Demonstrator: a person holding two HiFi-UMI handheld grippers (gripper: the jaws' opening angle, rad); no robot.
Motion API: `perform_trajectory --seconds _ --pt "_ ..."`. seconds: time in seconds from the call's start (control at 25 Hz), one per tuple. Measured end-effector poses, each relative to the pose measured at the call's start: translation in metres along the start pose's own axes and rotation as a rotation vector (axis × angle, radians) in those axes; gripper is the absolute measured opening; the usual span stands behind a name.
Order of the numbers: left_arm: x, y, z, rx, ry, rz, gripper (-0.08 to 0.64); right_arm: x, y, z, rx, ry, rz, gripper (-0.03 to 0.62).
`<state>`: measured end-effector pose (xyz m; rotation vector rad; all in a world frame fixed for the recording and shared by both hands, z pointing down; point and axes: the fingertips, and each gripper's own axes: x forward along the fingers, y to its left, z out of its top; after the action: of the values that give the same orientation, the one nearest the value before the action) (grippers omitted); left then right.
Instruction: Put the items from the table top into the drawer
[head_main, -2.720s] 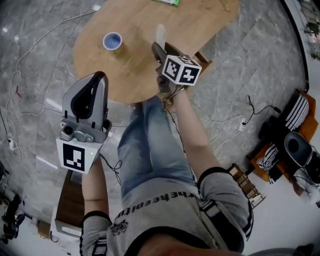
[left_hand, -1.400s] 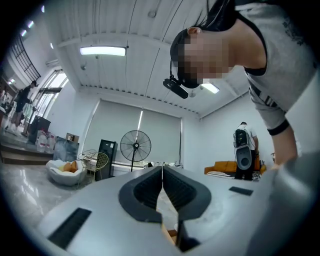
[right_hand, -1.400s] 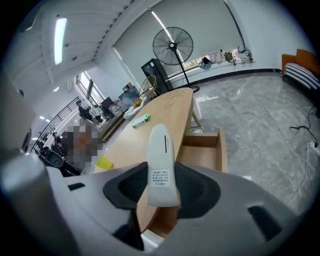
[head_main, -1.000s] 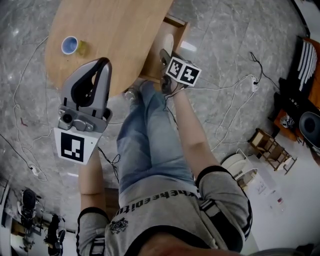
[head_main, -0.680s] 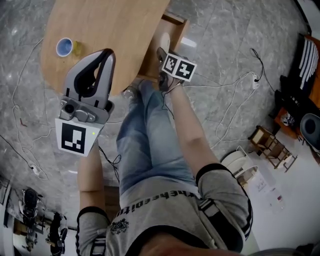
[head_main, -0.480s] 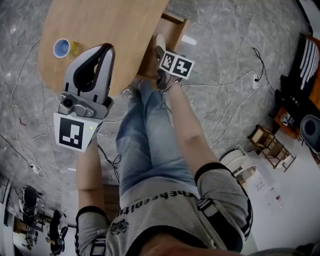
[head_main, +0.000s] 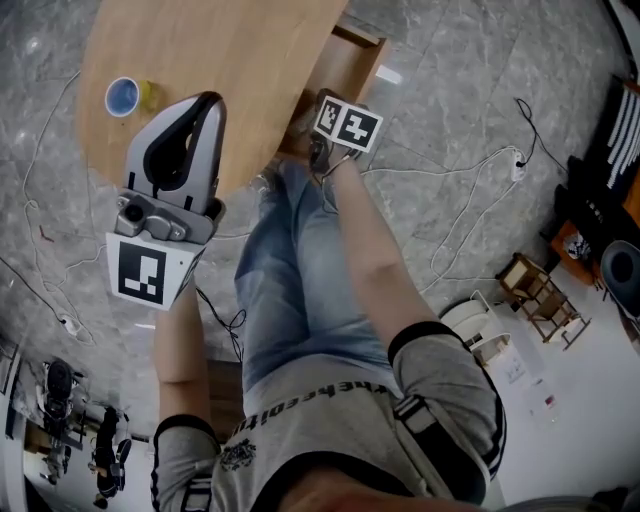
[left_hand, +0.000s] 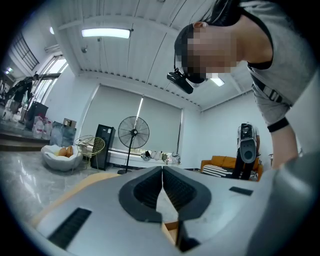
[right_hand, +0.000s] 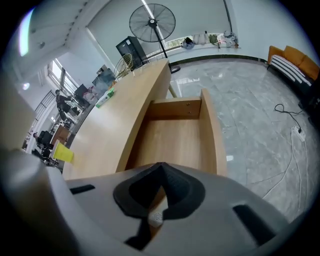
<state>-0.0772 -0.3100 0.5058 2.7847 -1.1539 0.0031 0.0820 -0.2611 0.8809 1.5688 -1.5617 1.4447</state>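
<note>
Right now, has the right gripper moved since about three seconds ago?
Yes. In the head view the right gripper has left the table top and is now over the open drawer beside the table's edge.

A row of black letters (head_main: 338, 392) runs across the grey shirt (head_main: 330, 435). From the head view they are upside down and bent by the folds, so the word cannot be read for sure. Near them is a small dark badge print (head_main: 238, 455), too tiny to read. The left cube (head_main: 143, 275) and the right cube (head_main: 345, 122) show only black and white squares
</note>
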Motion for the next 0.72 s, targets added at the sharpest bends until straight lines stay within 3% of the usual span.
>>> perform_trajectory --seconds 0.24,0.4,0.72 --pt "0.006 0.006 0.003 -0.001 0.0 0.007 0.011 -0.003 0.002 -0.005 -0.015 0.009 0.027 -0.003" --pt "0.008 0.006 0.005 0.002 0.005 0.001 0.011 -0.007 0.005 -0.005 -0.079 0.004 0.037 -0.003" --pt "-0.004 -0.009 0.013 0.026 0.016 -0.032 0.011 -0.045 0.027 0.008 -0.125 -0.118 0.096 -0.002"
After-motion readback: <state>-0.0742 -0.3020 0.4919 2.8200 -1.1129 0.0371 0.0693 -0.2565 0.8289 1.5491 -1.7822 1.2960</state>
